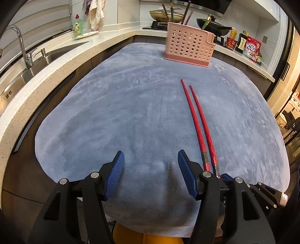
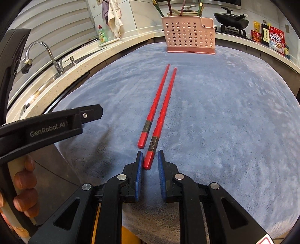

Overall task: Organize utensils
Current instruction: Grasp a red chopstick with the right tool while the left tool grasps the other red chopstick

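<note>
while the right gripper (image 2: 150, 161) sits low centre of the right wrist view, its blue pads (image 2: 139, 174) are parted a little and straddle the butt end of one red chopstick (image 2: 162, 116); pads look close to the stick but not pressed on it, so i read it as not yet clenched, about to grab. the second red chopstick (image 2: 155, 105) lies just beside it to the left, nearly parallel, its butt end a bit further up the frame and outside the jaws.

left gripper (image 1: 151, 163), bottom centre of the left wrist view, is spread wide with nothing between the pads (image 1: 116, 169), hovering over the grey-blue cloth (image 1: 112, 112). both red sticks run just right of its right finger in that view, tips pointing to upper centre.

further out: pink perforated utensil holder (image 2: 189, 35) stands upright at the top centre of the cloth, well apart from the sticks. several chopsticks (image 2: 169, 7) already poke up out of it, some dark red, some green-ended.

progress guess: mostly done, since the holder already has several sticks in it and only this red pair shows on the cloth. left to do: close on the stick, lift, carry to the holder, drop in, then the same for the other one. can't tell which compartment the earlier ones are in.

background: sink and faucet (image 2: 46, 54) at left, wok (image 2: 231, 20) upper right.
</note>
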### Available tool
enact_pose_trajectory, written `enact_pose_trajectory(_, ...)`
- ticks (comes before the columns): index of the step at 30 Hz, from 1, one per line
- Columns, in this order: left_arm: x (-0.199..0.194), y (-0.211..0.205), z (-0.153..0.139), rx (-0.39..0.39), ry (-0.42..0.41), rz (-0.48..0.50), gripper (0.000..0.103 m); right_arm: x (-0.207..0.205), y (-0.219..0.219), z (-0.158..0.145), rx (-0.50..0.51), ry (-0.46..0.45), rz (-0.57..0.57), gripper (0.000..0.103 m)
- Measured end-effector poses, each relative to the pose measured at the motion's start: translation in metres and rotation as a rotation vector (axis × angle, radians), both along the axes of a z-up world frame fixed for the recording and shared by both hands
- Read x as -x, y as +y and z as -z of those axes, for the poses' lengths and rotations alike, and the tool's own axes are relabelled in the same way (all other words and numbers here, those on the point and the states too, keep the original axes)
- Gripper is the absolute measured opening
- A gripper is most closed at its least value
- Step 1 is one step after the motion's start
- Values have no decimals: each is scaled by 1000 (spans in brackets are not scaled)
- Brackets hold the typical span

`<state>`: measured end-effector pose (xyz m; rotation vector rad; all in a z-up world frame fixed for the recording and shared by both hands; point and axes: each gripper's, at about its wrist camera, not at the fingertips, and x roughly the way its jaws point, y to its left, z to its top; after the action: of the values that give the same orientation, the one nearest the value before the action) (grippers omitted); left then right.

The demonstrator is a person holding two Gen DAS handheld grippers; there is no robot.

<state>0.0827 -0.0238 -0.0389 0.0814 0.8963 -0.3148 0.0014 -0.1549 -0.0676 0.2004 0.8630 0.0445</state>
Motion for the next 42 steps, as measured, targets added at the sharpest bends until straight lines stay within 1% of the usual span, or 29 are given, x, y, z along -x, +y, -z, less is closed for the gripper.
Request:
enact_pose_trajectory(2, 1, -1, 1, 0, 2, 4, 58, 0, -4, 0, 3, -5, 10, 9)
enact_pose_trajectory(4, 1, -3, 1, 2, 4, 7, 61, 0, -9, 0, -2, -7, 24, 8)
enact_pose_trajectory(7, 1, -7, 2, 1, 5, 15, 61, 2, -20, 0, -11, -9, 60, 7)
enact_pose_trajectory(15, 4, -24, 5, -5, 12, 48, 62, 11, -66, -1, -31, -13, 184, 7)
enact_pose_trajectory(17, 4, -28, 6, -6, 13, 53, 69, 15, -77, -1, -35, -12, 210, 7)
enact_pose_trajectory(20, 6, -35, 6, -8, 13, 66, 70, 19, -91, 1, -46, -9, 242, 7)
enact_pose_trajectory(23, 7, -42, 8, -4, 19, 82, 71, 22, -99, 4, -64, -6, 255, 7)
enact_pose_trajectory(26, 9, -51, 10, -3, 24, 99, 73, 22, -99, 4, -56, -8, 251, 7)
enact_pose_trajectory(33, 8, -63, 24, -9, 60, 104, 73, 23, -101, 5, -66, -9, 246, 7)
enact_pose_trajectory(36, 7, -64, 29, -21, 67, 98, 70, 24, -101, 5, -65, -10, 246, 7)
enact_pose_trajectory(40, 6, -63, 30, -33, 56, 91, 59, 24, -100, 5, -66, -10, 247, 7)
enact_pose_trajectory(42, 5, -62, 30, -39, 50, 87, 52, 24, -100, 5, -65, -10, 246, 7)
